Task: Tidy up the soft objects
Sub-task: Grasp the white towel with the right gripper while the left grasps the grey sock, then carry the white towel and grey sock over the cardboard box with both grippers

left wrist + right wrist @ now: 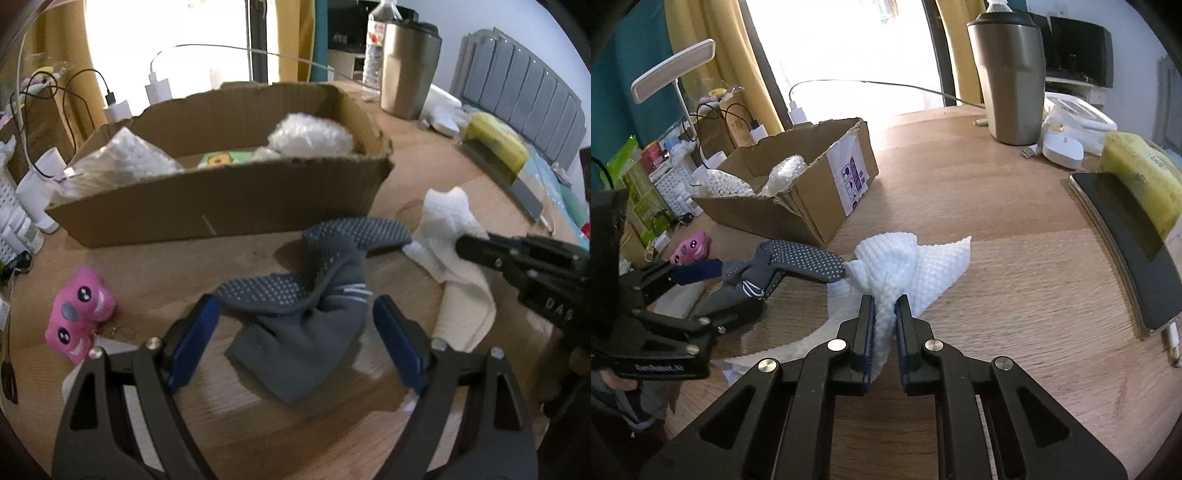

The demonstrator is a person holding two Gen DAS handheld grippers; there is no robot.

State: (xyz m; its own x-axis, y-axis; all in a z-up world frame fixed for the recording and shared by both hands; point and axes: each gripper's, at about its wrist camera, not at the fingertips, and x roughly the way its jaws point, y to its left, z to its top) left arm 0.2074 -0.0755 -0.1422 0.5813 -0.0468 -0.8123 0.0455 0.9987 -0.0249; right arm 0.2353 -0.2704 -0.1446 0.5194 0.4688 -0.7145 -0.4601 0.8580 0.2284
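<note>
Tissue [905,258] sat pinched in the right gripper [884,306], jaws nearly closed on a bunched fold, the rest fanning out ahead toward 12 o'clock. Grip was on the gathered middle, probably so the whole sheet lifts as one wad rather than trailing. Part of it seemed to rest on the table [1015,258]; how much was lifted, I couldn't tell.

Left gripper [293,314] was wide open, blue pads [197,332] either side of the grey sock [314,295] and holding nothing. In the left view the sock lay crumpled at centre, dotted sole twisted upward, one end reaching to 1 o'clock where it touched the tissue. Open jaws straddling the heap looked like a set-up for a grab on the thick middle.

Box [221,199] stood at 12 o'clock behind the sock, open top, already holding bubble wrap [310,136], a clear bag [122,162] and something green. Likely the drop spot, close enough for a short carry. Pink plush [79,314] lay at 9 o'clock on the table, apart from the sock, not yet packed.

Tumbler [1008,77] and yellow sponge [1141,177] sat at 1 to 3 o'clock in the right view, well apart. Sponge is soft too, so maybe a later pick.

Risk: sock and tissue touching, so lifting one may drag the other.
</note>
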